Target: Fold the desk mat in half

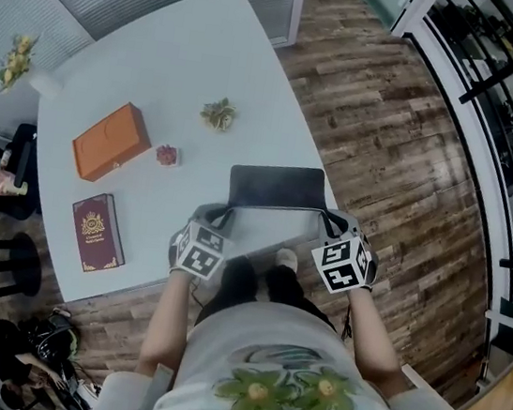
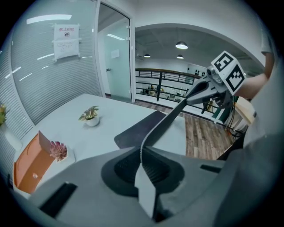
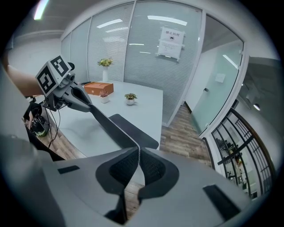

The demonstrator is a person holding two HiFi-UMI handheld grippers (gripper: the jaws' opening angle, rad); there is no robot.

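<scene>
I am holding the desk mat [image 1: 276, 185], a thin dark rectangle showing paler grey at its corners, by its two near corners: one is pinched in the left gripper [image 1: 220, 211], the other in the right gripper [image 1: 335, 222]. Its near edge is stretching raised and taut between them, while its far part is lying flat on the white table [image 1: 163, 63], by the front edge.

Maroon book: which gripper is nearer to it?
Left. The left gripper, shut on the desk mat, is just right of the maroon book; the right gripper holds the mat's other corner, farther away.
</scene>
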